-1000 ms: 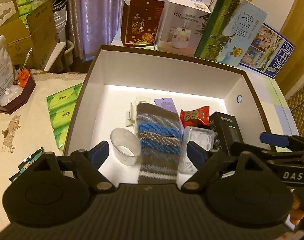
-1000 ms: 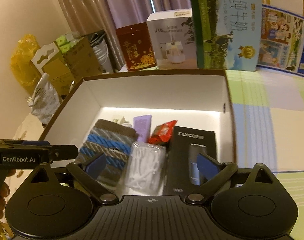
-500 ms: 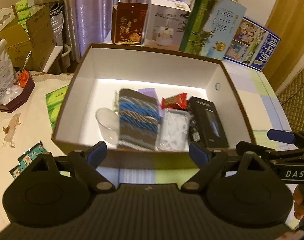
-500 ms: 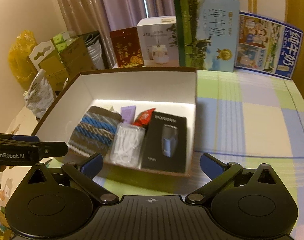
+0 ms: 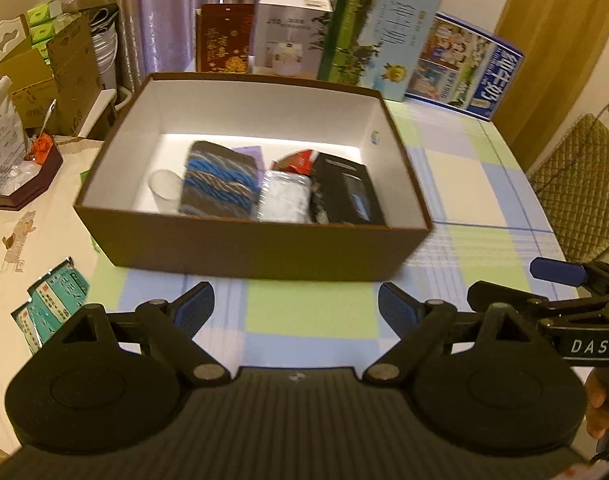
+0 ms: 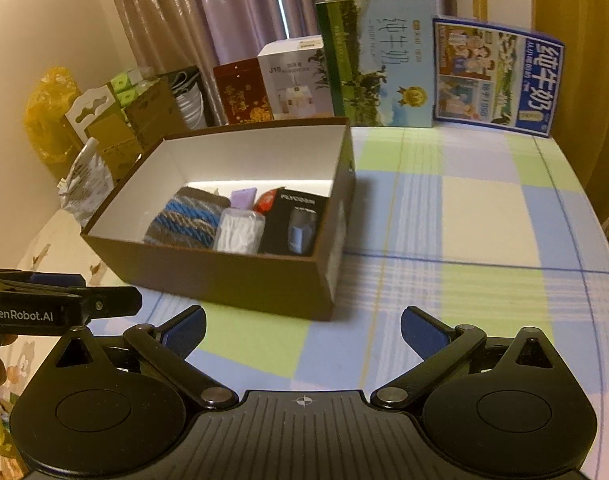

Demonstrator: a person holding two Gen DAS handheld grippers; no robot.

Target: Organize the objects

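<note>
Four cartons (image 6: pixel 378 60) behind brown box (image 6: pixel 240 280), checked tablecloth (image 6: pixel 464 216)

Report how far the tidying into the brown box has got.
Done: the brown box holds the knitted pouch, clear cup, white packet, red snack and black carton. In hand: nothing; left gripper and right gripper are open and empty. Possibly left: teal sachets on the table.

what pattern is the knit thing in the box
Blue, grey and brown stripes, clearest in the left wrist view.
</note>
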